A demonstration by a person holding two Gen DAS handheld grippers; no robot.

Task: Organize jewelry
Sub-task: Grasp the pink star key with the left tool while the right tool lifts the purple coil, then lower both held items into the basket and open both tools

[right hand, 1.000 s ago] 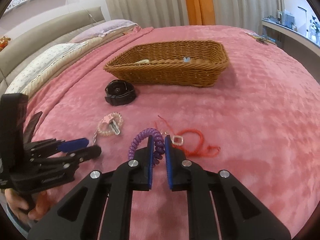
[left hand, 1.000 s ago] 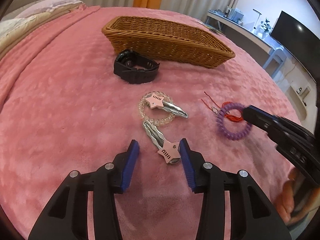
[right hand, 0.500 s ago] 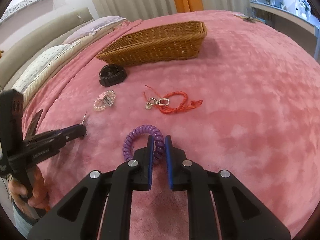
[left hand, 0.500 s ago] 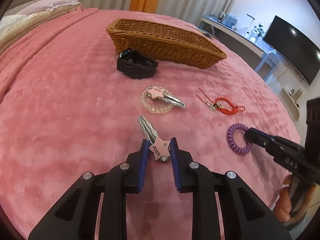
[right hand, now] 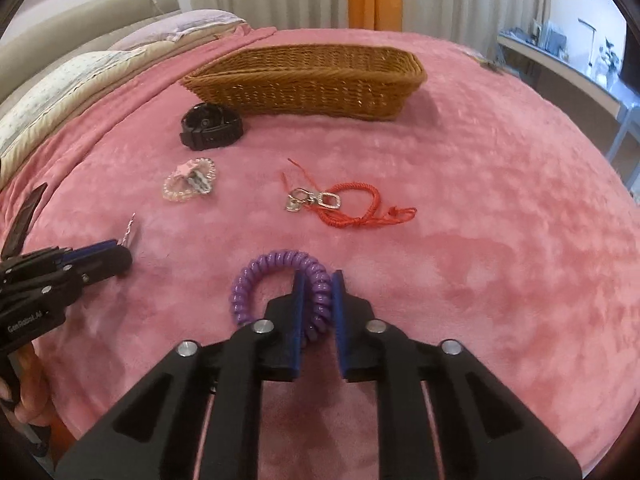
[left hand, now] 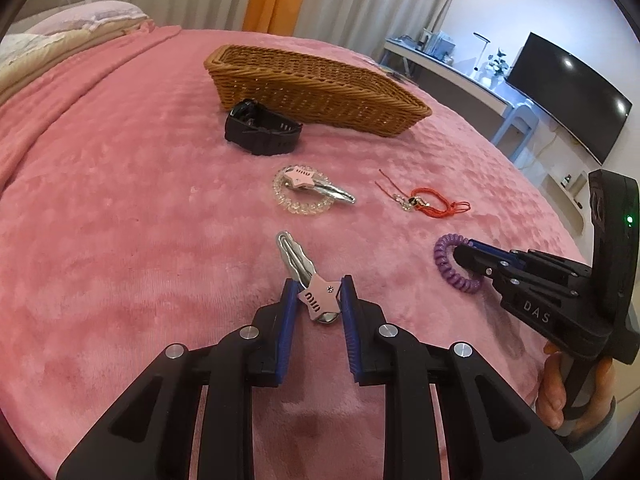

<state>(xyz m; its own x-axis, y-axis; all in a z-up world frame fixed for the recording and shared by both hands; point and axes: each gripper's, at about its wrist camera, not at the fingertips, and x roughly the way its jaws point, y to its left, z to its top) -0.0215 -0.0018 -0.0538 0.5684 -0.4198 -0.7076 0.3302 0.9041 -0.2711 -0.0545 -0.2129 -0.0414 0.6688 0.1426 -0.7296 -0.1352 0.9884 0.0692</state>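
Note:
My left gripper (left hand: pixel 318 292) is shut on a silver hair clip with a pink star (left hand: pixel 316 298) and holds it above the pink blanket. My right gripper (right hand: pixel 316 292) is shut on a purple coil hair tie (right hand: pixel 276 264); it also shows in the left wrist view (left hand: pixel 452 264). A wicker basket (left hand: pixel 312 88) stands at the back. On the blanket lie a black watch (left hand: pixel 260 128), a clear bead bracelet with a second star clip (left hand: pixel 304 192) and a red cord bracelet with a charm (left hand: pixel 432 202).
The pink blanket (left hand: pixel 120 200) covers the whole bed. Pillows (right hand: pixel 60 84) lie at the far left. A desk and a television (left hand: pixel 568 92) stand beyond the bed's right edge.
My left gripper closed on the star hair clip and lifted it back from the other items. My right gripper pulled the purple coil tie away from the red cord bracelet.

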